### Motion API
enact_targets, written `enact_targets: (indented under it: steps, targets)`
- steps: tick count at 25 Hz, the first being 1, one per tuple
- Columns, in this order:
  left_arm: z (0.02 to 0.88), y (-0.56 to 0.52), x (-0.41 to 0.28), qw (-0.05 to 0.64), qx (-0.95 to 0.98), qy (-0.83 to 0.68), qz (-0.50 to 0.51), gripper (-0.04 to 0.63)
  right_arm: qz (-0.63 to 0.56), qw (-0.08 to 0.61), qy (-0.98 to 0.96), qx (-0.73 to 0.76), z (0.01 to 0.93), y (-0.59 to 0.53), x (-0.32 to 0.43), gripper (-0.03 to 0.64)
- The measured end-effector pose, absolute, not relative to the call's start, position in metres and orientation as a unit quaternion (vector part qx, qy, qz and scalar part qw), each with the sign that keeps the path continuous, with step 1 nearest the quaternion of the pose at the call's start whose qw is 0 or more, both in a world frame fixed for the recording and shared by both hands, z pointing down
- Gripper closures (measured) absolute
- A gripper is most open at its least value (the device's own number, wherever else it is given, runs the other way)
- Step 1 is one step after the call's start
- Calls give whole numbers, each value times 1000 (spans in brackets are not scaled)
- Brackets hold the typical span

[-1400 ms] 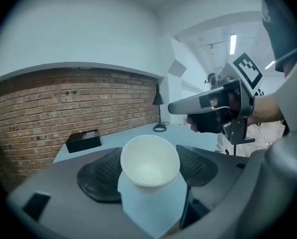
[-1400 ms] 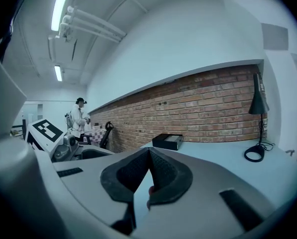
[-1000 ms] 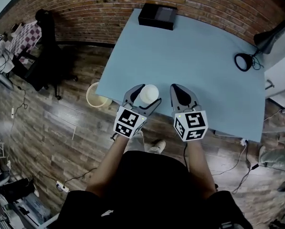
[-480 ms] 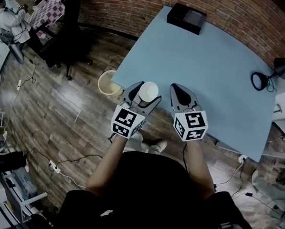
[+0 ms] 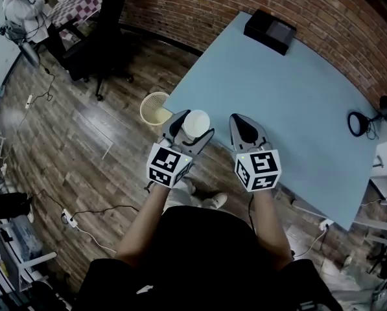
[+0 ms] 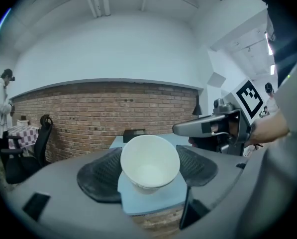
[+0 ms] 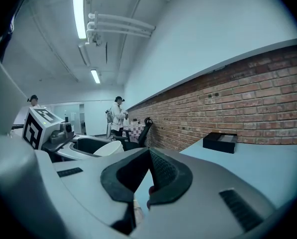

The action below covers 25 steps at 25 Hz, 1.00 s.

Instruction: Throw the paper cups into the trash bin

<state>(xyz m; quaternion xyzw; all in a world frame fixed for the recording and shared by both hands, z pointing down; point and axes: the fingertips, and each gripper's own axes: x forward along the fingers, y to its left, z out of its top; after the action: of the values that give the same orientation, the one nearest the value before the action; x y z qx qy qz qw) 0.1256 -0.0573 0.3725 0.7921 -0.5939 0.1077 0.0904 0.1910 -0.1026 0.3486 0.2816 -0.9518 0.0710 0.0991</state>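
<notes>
A white paper cup (image 5: pixel 195 125) sits upright between the pads of my left gripper (image 5: pixel 190 131), which is shut on it at the light blue table's (image 5: pixel 277 89) near left edge. In the left gripper view the cup (image 6: pixel 149 162) shows its open mouth, with a dark pad (image 6: pixel 101 176) pressed to either side. The trash bin (image 5: pixel 155 107), a cream round basket, stands on the wood floor just left of and beyond the cup. My right gripper (image 5: pixel 240 123) hangs beside the left one, over the table edge, shut and empty, its tips (image 7: pixel 149 156) meeting.
A black box (image 5: pixel 269 31) lies at the table's far corner and a black desk lamp (image 5: pixel 360 123) at its right side. A dark office chair (image 5: pixel 99 47) and a person (image 5: pixel 15 8) are at the far left. Cables (image 5: pixel 83 216) cross the floor.
The view has swung left. The table has slid right in the picture and the bin now lies closer to the left gripper, which still grips the cup. The right gripper stays shut.
</notes>
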Motion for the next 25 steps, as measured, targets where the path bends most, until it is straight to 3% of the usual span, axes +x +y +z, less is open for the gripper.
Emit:
enact_targets:
  steps: [25]
  targets:
    - [362,-17,-17,88,763,-638,52,242,56,130,-960,240,351,-69,54,612]
